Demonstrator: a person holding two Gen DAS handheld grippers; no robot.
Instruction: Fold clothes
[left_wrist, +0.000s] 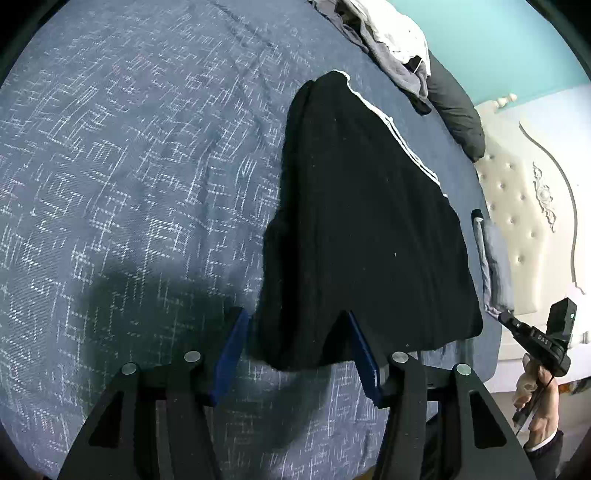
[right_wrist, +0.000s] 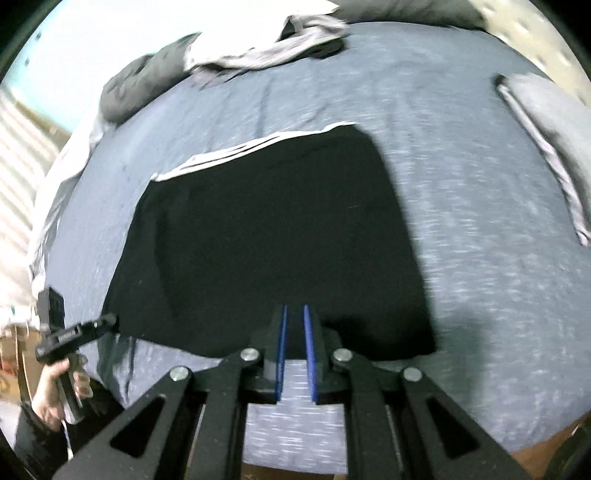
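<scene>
Blue bedding (left_wrist: 129, 166) with a pale crosshatch weave covers the bed, and on it lies a black garment (left_wrist: 362, 229) with white stripes (left_wrist: 402, 144) along one edge, folded flat.

From the left wrist view, the left gripper (left_wrist: 295, 332) has its blue-padded jaws spread wide, one on each side of the garment's near corner; whether either pad actually touches the cloth cannot be told, and nothing is pinched between them. Ahead of the gripper the garment runs away toward a heap of grey and white clothes (left_wrist: 391, 40). To its right stand a dark pillow (left_wrist: 458, 114), a tufted white headboard (left_wrist: 517, 206) and a turquoise wall (left_wrist: 491, 40). Low on its right, a hand (left_wrist: 535, 398) grips the handle of the other tool.

In the blurred right wrist view, the right gripper (right_wrist: 294, 332) has its jaws drawn close, with a narrow gap left between the pads. The tips sit at the garment's near hem; no cloth shows between them. The striped edge lies ahead and to the left, and a grey pillow (right_wrist: 546, 122) is ahead on the right.
</scene>
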